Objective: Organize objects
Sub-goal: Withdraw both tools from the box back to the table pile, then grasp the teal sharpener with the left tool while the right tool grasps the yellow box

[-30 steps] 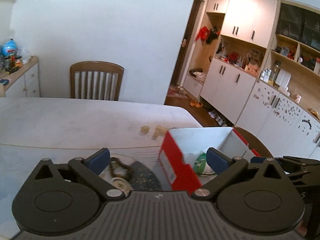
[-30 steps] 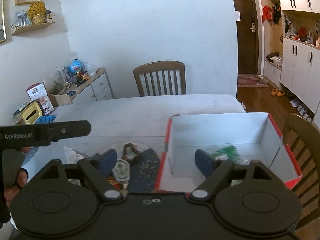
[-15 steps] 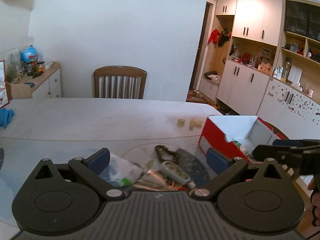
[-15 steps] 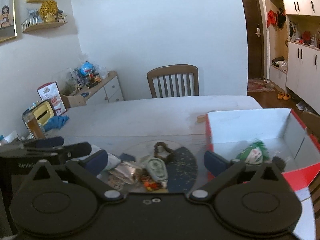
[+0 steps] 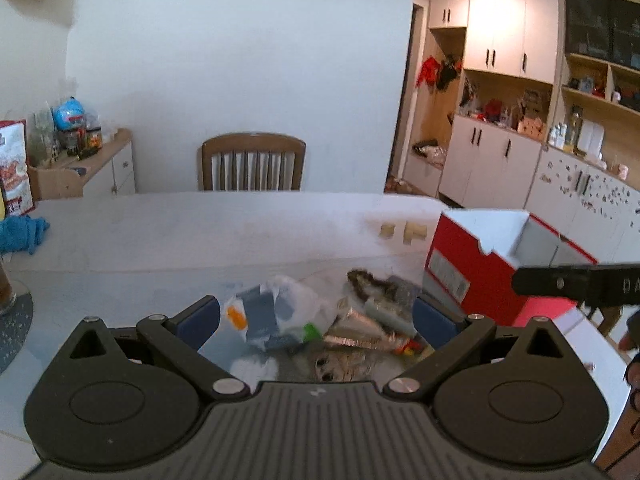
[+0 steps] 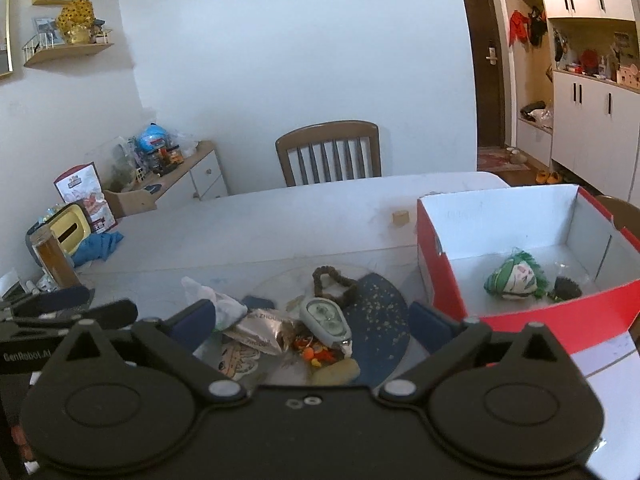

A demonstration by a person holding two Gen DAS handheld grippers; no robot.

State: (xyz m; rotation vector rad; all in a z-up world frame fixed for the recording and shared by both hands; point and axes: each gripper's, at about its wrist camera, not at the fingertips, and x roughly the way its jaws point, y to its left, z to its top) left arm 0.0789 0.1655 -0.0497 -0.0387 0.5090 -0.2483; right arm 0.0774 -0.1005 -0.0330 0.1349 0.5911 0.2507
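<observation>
A pile of small items lies on a dark blue round mat: a brown bead bracelet, a grey-green case, a foil packet and a clear plastic bag. My right gripper hangs open just short of the pile, nothing between its pads. My left gripper is open too, over the plastic bag and foil packet. To the right stands the red box, holding a green-and-white pouch and a small dark thing.
A wooden chair stands at the table's far side. On the left are a yellow tissue box, a blue cloth and a jar of amber liquid. Small wooden blocks lie behind the box.
Both grippers have moved left, away from the red box and over the pile, and sunk a little. The right jaws have spread wider.
</observation>
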